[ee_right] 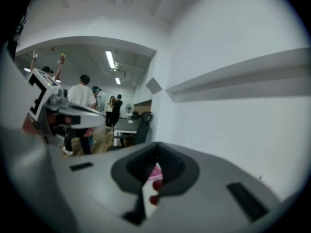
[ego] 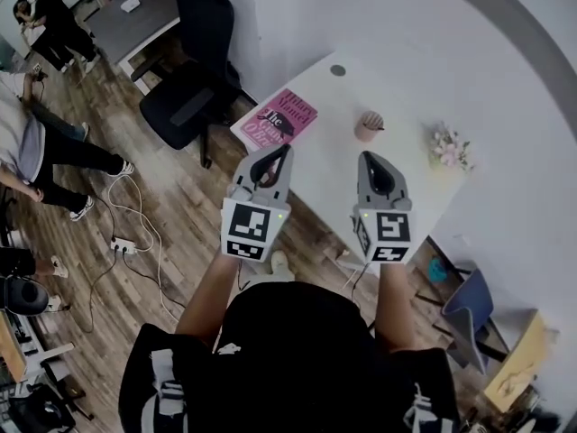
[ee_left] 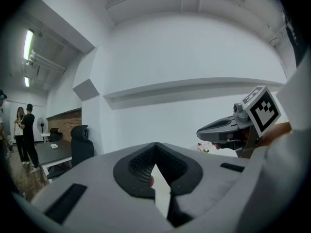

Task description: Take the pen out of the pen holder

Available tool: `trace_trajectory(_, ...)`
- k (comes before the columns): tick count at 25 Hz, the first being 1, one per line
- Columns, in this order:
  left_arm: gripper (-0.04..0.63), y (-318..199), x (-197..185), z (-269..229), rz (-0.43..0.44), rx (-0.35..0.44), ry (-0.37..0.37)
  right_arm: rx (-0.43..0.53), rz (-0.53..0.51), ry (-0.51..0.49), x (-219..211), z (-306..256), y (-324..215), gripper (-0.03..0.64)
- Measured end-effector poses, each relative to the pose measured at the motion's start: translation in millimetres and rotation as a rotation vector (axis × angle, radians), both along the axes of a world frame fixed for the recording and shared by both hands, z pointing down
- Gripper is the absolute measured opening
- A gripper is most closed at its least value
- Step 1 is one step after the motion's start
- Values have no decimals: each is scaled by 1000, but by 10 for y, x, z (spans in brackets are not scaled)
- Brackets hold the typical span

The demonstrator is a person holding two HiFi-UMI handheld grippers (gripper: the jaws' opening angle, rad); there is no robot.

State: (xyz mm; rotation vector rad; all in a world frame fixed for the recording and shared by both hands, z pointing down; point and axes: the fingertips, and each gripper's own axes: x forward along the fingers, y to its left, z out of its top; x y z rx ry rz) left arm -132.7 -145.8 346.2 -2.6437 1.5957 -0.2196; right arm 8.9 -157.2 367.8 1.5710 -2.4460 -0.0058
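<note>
A small pinkish pen holder (ego: 367, 128) stands on the white table (ego: 406, 188), with a dark pen (ego: 375, 125) poking out of its top. Both grippers hover above the table's near edge, short of the holder. My left gripper (ego: 286, 150) is shut and empty, over the corner by the book; its jaws meet at the tip (ee_left: 155, 146). Just below and slightly right of the holder, my right gripper (ego: 369, 157) is also shut with nothing held (ee_right: 156, 145). Neither gripper view shows the holder.
A pink book (ego: 280, 120) lies on the table's left corner. A small bunch of flowers (ego: 448, 146) sits at the right and a grey round cap (ego: 337, 70) at the far side. A black office chair (ego: 193, 88) stands left of the table. People stand at far left.
</note>
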Motion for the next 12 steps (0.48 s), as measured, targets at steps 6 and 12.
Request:
trace_trajectory(6, 20, -211, -100, 120, 26, -17, -14, -41, 25, 1, -105, 228, -258, 31)
trace_trajectory(12, 20, -374, -44, 307, 49, -49, -35, -88, 41, 24, -79, 430, -407, 31)
